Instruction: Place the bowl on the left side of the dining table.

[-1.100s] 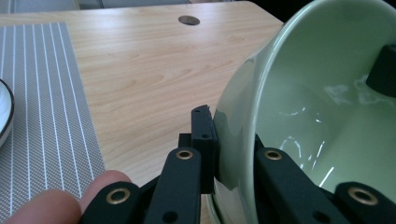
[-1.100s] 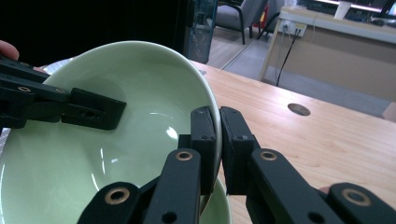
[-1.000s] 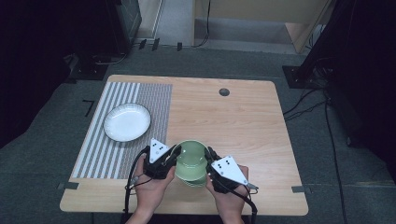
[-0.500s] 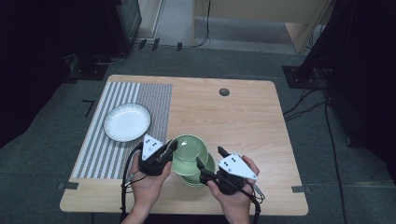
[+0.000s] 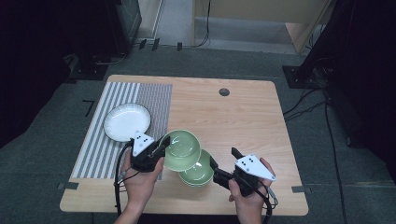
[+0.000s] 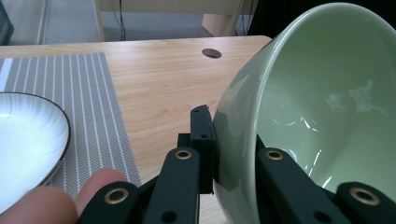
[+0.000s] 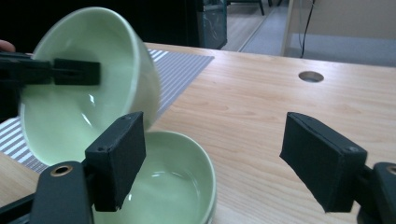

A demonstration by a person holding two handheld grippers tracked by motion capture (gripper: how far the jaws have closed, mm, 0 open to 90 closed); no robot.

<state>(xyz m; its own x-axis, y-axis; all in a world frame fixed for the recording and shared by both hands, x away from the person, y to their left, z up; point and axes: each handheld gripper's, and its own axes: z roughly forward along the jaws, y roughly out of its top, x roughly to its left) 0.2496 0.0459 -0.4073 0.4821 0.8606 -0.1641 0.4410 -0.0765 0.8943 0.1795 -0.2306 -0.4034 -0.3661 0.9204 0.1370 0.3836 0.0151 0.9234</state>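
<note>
Upper green bowl (image 5: 181,150) tilted, mouth toward right tongs (image 5: 215,171), those agape; left tongs (image 5: 161,143) clamping its rim.

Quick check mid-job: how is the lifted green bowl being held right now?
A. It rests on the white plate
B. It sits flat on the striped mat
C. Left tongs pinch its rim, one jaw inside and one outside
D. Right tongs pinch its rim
C. The left tongs clamp the wall of the tilted green bowl, one jaw inside and one outside, while the right tongs stand open by the lower bowl.
</note>
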